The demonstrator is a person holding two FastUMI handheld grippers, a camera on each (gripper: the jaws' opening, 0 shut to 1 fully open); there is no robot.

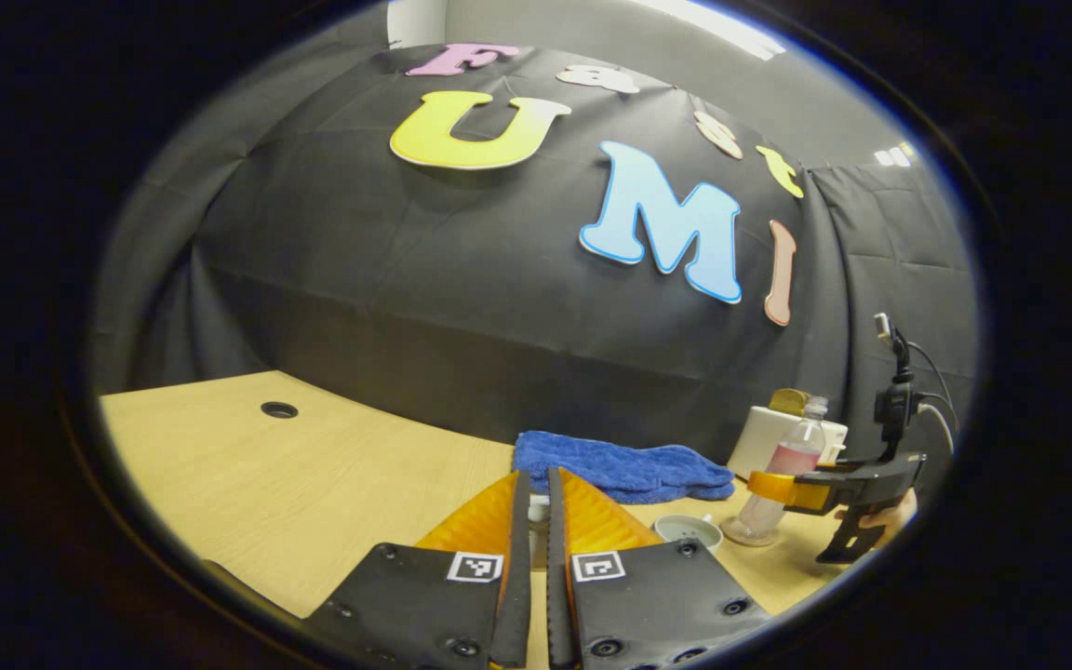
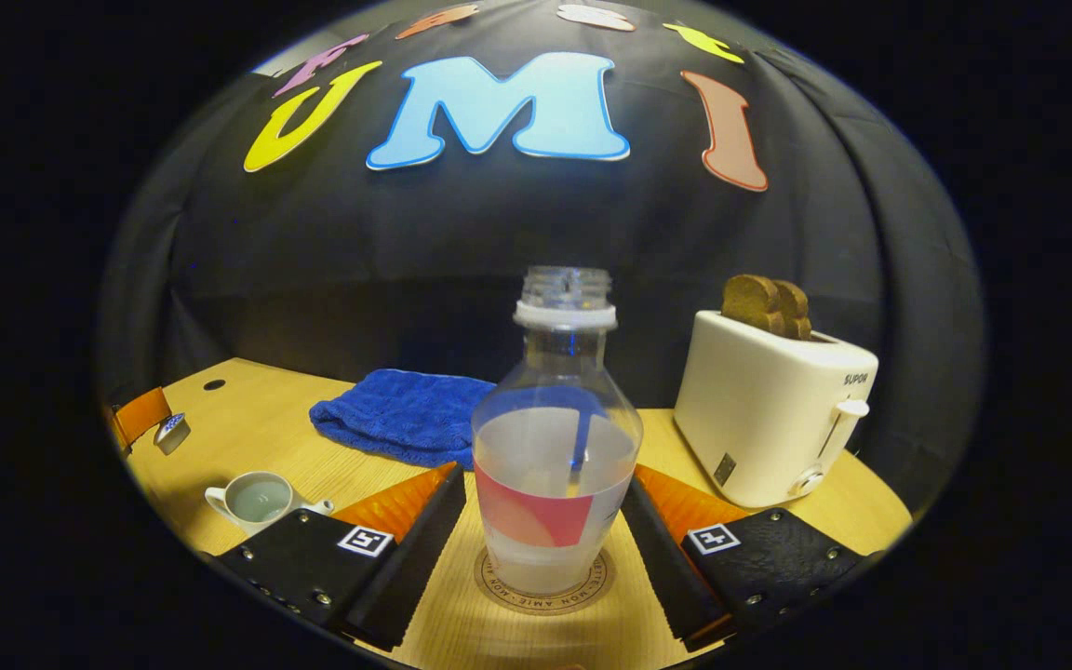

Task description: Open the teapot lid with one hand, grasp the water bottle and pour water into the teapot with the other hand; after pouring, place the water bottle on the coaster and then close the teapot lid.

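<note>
The water bottle (image 2: pixel 555 456) is standing on the coaster (image 2: pixel 545 584) between the spread right gripper (image 2: pixel 545 521), whose withdrawal is risking a topple, while the left gripper (image 1: pixel 538 521) is pinching the lid (image 1: pixel 538 510).

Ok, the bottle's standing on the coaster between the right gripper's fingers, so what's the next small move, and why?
Probably ease the right gripper off the bottle and draw it back. The bottle stands upright on the coaster, and the teapot sits uncovered, seemingly with water inside. The left gripper pinches what looks like the lid.
</note>
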